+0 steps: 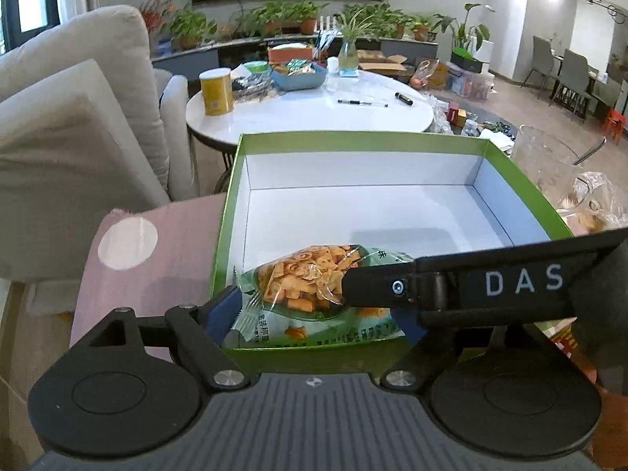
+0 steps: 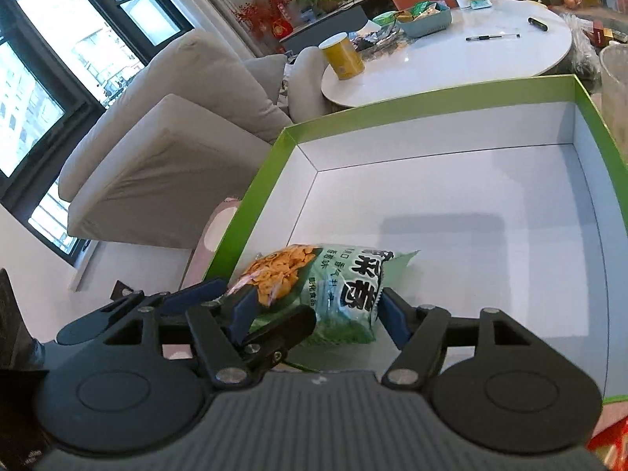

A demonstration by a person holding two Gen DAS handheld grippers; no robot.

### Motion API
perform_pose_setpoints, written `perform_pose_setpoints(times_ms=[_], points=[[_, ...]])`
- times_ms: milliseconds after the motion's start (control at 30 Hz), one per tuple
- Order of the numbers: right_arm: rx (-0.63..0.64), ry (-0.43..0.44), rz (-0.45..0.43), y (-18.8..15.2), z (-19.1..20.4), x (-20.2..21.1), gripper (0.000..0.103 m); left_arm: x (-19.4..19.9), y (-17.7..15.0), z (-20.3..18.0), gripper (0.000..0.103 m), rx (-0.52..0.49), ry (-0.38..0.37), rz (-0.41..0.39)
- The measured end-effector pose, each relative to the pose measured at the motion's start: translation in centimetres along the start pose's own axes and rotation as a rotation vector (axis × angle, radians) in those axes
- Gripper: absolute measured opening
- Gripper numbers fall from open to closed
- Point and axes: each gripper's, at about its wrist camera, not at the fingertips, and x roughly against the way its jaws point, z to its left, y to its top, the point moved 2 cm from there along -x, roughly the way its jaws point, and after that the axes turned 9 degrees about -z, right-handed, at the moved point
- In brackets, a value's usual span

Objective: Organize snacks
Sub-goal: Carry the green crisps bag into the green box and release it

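Observation:
A green snack bag (image 1: 310, 298) with orange crisps showing through its window lies in the near left corner of a green box (image 1: 522, 180) with a white inside. My left gripper (image 1: 318, 314) has its blue pads on either side of the bag. My right gripper (image 2: 314, 310) also closes on the same bag (image 2: 333, 298), its black finger (image 1: 451, 282) crossing the left wrist view from the right. The box (image 2: 251, 196) holds nothing else that I can see.
The box rests on a pink cloth (image 1: 157, 259). A beige sofa (image 1: 70, 125) stands to the left. A round white table (image 1: 314, 110) behind holds a yellow can (image 1: 216, 91), a blue snack basket (image 1: 300, 74) and pens. A clear glass jug (image 1: 549, 165) stands at the right.

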Motion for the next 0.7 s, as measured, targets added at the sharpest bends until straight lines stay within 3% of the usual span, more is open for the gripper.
perform_pose_setpoints(times_ms=[333, 567, 633, 700], points=[[0.038, 0.020, 0.015, -1.3, 0.9, 1.8, 0.069, 3.0, -1.6, -0.2, 0.081, 0.046, 0.016, 0.009], [0.121, -0.005, -0.072, -1.3, 2.8, 4.8, 0.073, 6.7, -1.8, 0.1, 0.082, 0.094, 0.020, -0.006], [0.135, 0.009, -0.096, -1.3, 3.2, 6.3, 0.074, 7.9, -2.1, -0.2, 0.088, 0.083, 0.046, -0.024], [0.142, 0.019, -0.116, -1.5, 3.5, 7.6, 0.074, 9.2, -2.7, -0.5, 0.088, 0.068, 0.076, -0.043]])
